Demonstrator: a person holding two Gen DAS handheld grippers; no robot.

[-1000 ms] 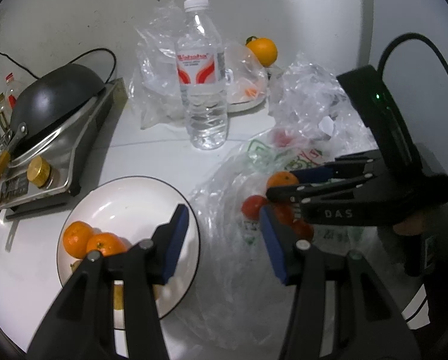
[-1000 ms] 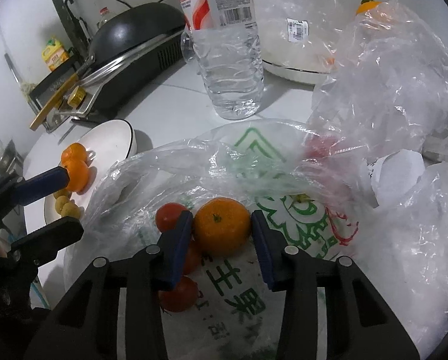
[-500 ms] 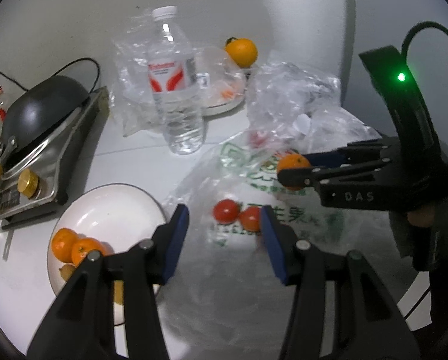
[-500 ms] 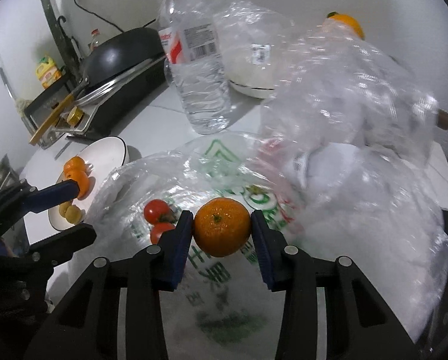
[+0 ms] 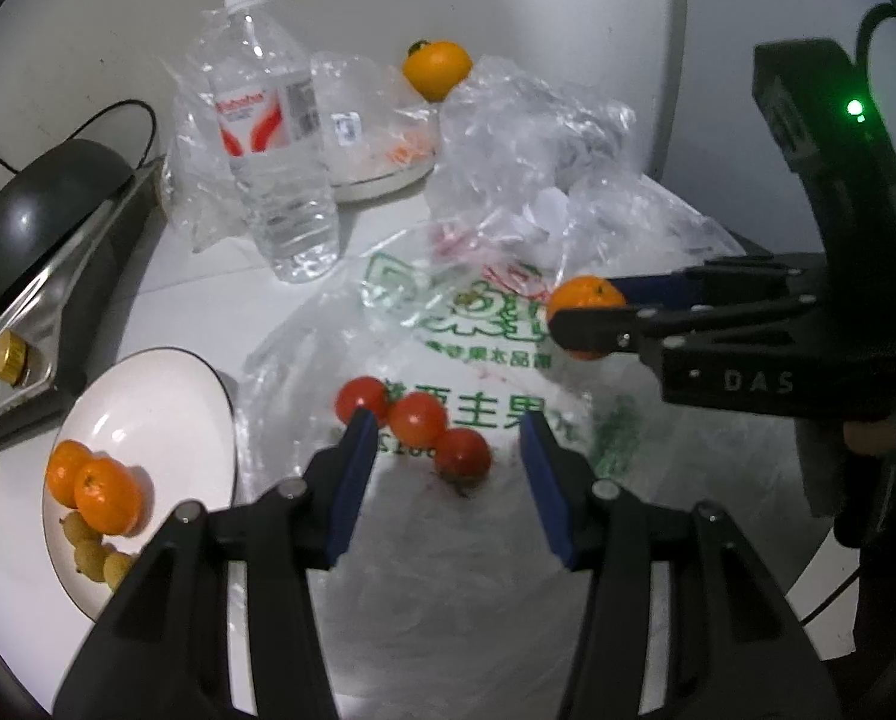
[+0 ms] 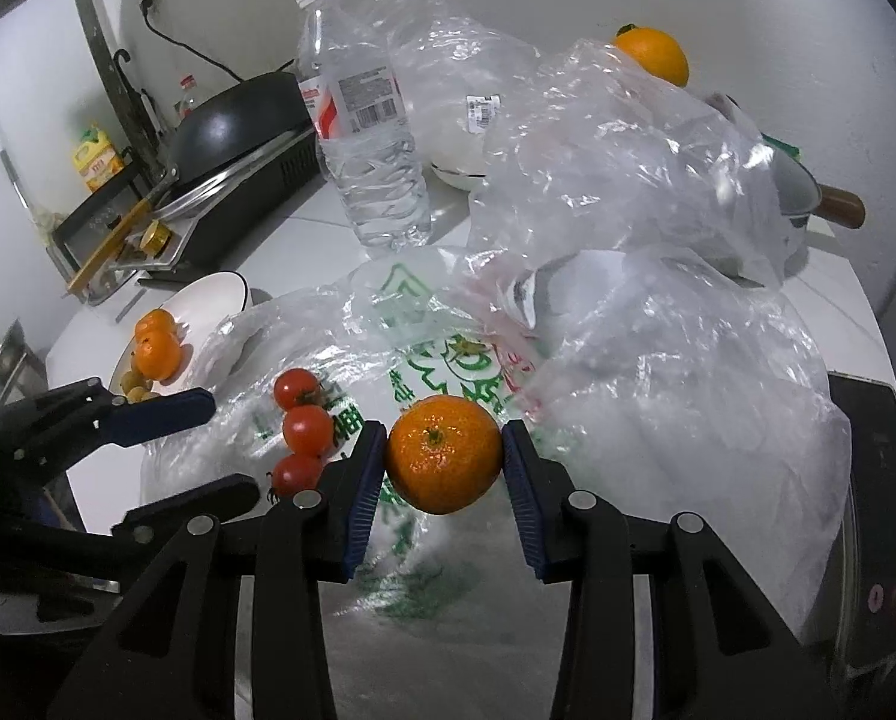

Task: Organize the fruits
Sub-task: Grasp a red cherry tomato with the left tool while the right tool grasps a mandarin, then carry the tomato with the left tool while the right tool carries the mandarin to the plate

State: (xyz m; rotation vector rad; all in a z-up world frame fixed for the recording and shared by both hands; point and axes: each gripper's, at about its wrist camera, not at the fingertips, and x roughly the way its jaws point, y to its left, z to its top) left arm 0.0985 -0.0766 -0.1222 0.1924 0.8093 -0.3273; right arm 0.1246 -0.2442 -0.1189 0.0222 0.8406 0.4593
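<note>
A tangerine point(image 6: 443, 461) sits clamped between the blue pads of the right hand-held gripper point(image 6: 443, 463), lifted clear of the printed plastic bag point(image 5: 496, 360), while the left hand-held gripper point(image 5: 451, 450) hovers wide open and empty over three tomatoes point(image 5: 415, 420) lying in a touching row on that bag. The white plate point(image 5: 166, 414), to the left of the bag on the surface point(image 5: 208, 312), already carries two tangerines and a few small yellow fruits near its front edge; the held fruit appears bound for it. Doing this well likely means carrying the tangerine level over the bag's crumpled edge, lowering it onto the bare part of the plate beside the others, and releasing only once it rests, since a round fruit will roll. The left gripper should stay out of that path. Behind stand a water bottle point(image 5: 271, 138), more clear bags, a covered dish and a lone orange point(image 5: 436, 69) against a white wall; a dark pan point(image 5: 46, 204) rests on a cooker at the far left.
</note>
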